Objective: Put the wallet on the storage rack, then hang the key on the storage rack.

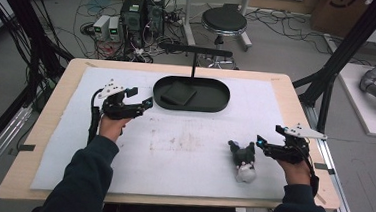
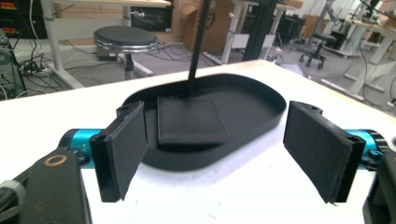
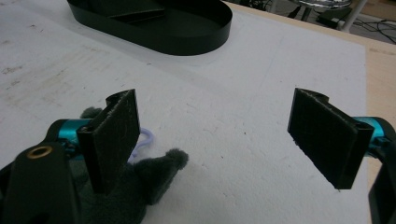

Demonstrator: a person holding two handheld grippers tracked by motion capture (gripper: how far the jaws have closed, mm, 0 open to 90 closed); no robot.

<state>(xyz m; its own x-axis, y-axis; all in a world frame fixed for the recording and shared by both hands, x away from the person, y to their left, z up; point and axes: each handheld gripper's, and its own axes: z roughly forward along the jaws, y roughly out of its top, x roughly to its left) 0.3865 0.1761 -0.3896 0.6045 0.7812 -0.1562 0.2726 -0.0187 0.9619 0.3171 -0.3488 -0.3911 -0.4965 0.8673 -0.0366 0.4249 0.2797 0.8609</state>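
High view, black oval tray, dark square pad inside

- One black oval tray with an upright black post and crossbar is seen on the table.
- One dark square pad is counted inside that tray.
- One grey and white plush toy is counted on the white mat.
- One white foam mat is laid over one light wooden table.
- Two black two-jaw grippers are counted: the left gripper and the right gripper, each with jaws spread apart.
- One round black stool is seen on the floor beyond the table.
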